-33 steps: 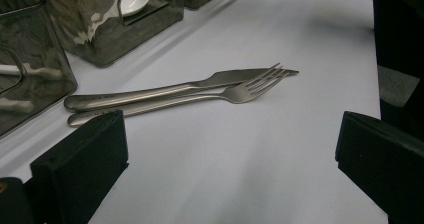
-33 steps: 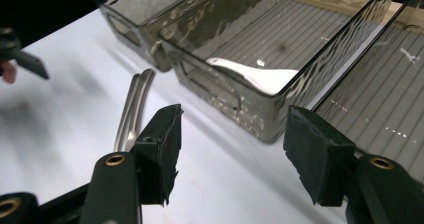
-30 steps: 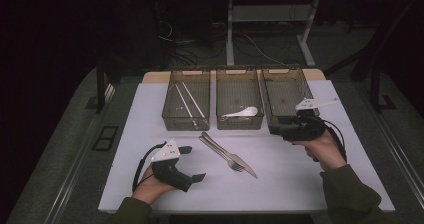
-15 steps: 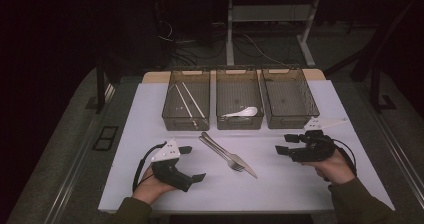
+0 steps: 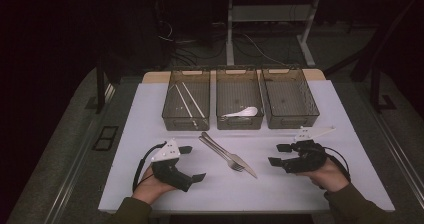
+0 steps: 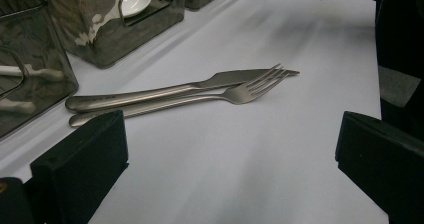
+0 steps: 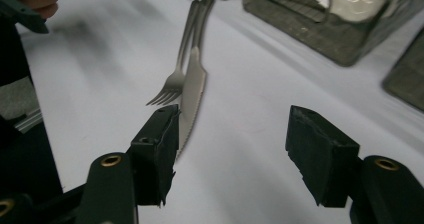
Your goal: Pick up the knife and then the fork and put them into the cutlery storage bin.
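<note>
Fork (image 5: 222,154) and knife (image 5: 239,160) lie side by side, touching, on the bare worktop (image 5: 150,119) just near of the three clear bins, running diagonally from far-left to near-right with tines and blade tip toward you. That pairing looks like cutlery waiting to be sorted: the left bin (image 5: 186,100) holds chopsticks (image 5: 187,100), the middle bin (image 5: 239,101) a white spoon (image 5: 241,112), and the right bin (image 5: 290,98) looks empty, a likely home for one of these two.

Your right claw (image 5: 276,154) rests low on the worktop to the right of the pair, jaws spread wide and holding nothing. In the right gripper view the knife's serrated blade (image 7: 194,91) runs down to just beside your left-hand jaw, so the tip is at the mouth of the claw, not yet between the pads. The fork's tines (image 7: 163,95) sit just left of the blade.

Your left claw (image 5: 192,163) sits to the left and slightly nearer, also wide open and empty, pointing across at the handles (image 6: 130,104); the cutlery lies a little way beyond its jaws, clear of both pads.

Since the two pieces touch, you'll want to pinch one without dragging its neighbour.
</note>
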The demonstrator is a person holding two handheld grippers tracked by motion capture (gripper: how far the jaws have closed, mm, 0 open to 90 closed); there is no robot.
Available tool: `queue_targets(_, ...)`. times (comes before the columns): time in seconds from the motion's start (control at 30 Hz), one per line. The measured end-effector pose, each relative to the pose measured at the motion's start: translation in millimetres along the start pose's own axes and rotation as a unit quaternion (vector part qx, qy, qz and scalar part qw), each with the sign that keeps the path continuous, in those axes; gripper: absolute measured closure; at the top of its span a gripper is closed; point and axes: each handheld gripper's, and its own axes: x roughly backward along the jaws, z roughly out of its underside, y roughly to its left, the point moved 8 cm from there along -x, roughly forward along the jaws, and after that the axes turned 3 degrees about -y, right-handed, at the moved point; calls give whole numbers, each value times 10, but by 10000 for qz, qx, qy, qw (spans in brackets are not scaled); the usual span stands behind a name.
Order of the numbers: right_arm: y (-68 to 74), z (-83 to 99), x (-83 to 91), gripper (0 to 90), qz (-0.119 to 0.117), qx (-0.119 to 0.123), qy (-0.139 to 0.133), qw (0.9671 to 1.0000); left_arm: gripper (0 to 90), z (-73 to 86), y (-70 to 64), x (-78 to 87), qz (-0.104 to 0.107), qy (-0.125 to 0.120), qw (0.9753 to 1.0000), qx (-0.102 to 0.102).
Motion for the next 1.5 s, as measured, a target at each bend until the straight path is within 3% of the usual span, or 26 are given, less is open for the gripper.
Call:
queue_targets(0.5,262,8,-202,398,-248,216,239,9992,0,0,-3,-1,6,7,10000,-9)
queue_targets(0.93,421,149,-458,806,-426,408,713,9957,0,-1,-5,2,6,12,10000,-12)
queue_targets(1.23,492,259,-616,896,-462,606,1033,9917,0,0,-4,1,1,17,10000,-9)
queue_targets(1.5,476,300,-670,897,-240,801,1190,9894,0,-1,-5,0,-3,6,10000,-2)
